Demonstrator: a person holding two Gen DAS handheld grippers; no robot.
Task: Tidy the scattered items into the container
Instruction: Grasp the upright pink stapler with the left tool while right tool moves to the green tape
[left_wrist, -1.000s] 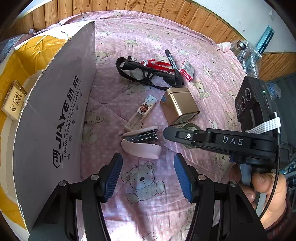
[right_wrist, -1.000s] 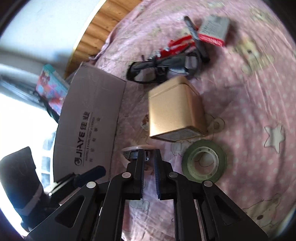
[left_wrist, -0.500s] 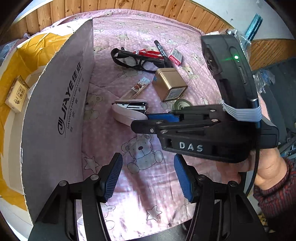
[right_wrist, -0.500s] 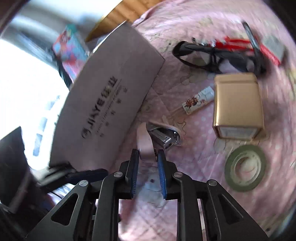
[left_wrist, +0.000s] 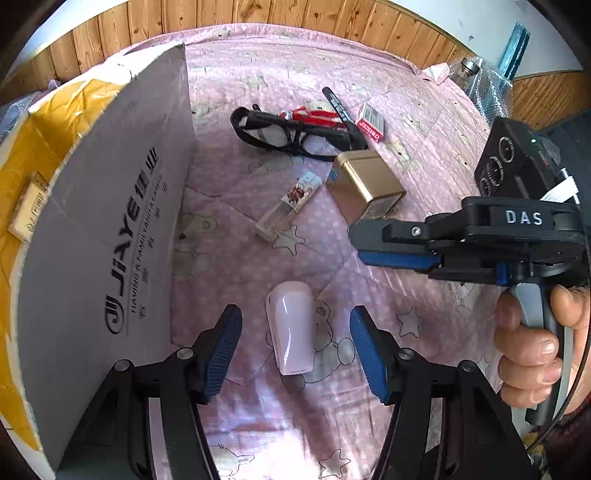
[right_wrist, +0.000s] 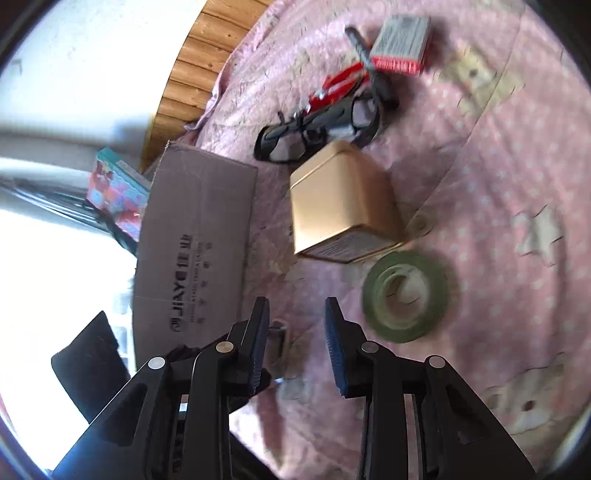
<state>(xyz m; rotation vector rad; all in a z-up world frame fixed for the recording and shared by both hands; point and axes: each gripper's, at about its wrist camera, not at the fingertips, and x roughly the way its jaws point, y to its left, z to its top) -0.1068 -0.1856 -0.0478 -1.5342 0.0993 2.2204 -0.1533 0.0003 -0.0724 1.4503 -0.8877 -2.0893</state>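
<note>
Pink stapler (left_wrist: 291, 326): lying on the bed's pink quilt (left_wrist: 424, 155) between the spread, empty fingers of the left gripper (left_wrist: 295, 343). Cardboard box (left_wrist: 110, 229): standing just left of those fingers. Right gripper (right_wrist: 295, 343): fingers parted, holding nothing, hovering beside the green tape roll (right_wrist: 406, 295). Beyond both: gold tin (left_wrist: 364, 184), small bottle (left_wrist: 288, 203), black goggles (left_wrist: 288, 133).
</note>
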